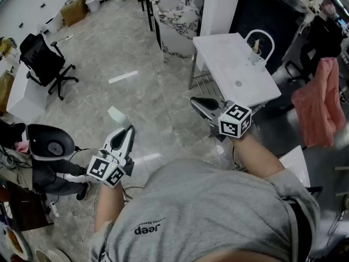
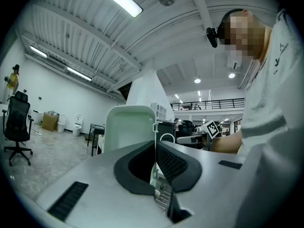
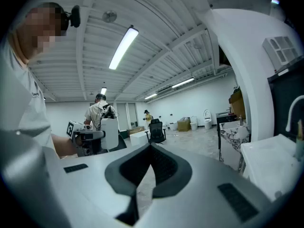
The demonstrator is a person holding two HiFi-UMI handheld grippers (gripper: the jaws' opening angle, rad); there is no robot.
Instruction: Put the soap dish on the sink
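Observation:
My left gripper [image 1: 127, 131] is shut on the pale green soap dish [image 1: 115, 115], which sticks out past its tips over the floor. In the left gripper view the dish [image 2: 129, 127] stands upright, its right edge pinched between the dark pads [image 2: 173, 163]. The white sink [image 1: 234, 70] with its curved faucet [image 1: 260, 41] stands ahead on the right on a metal frame. My right gripper [image 1: 196, 101] hovers just in front of the sink's near corner, shut with nothing in it. In the right gripper view its tips [image 3: 151, 147] meet, and the sink edge [image 3: 273, 167] lies at the right.
A black office chair [image 1: 44, 63] stands at the left and a marble-patterned cabinet [image 1: 177, 19] behind the sink. A pink cloth [image 1: 319, 102] hangs at the right. Cables and gear [image 1: 49, 146] lie by the left foot. A person [image 3: 99, 112] stands far off.

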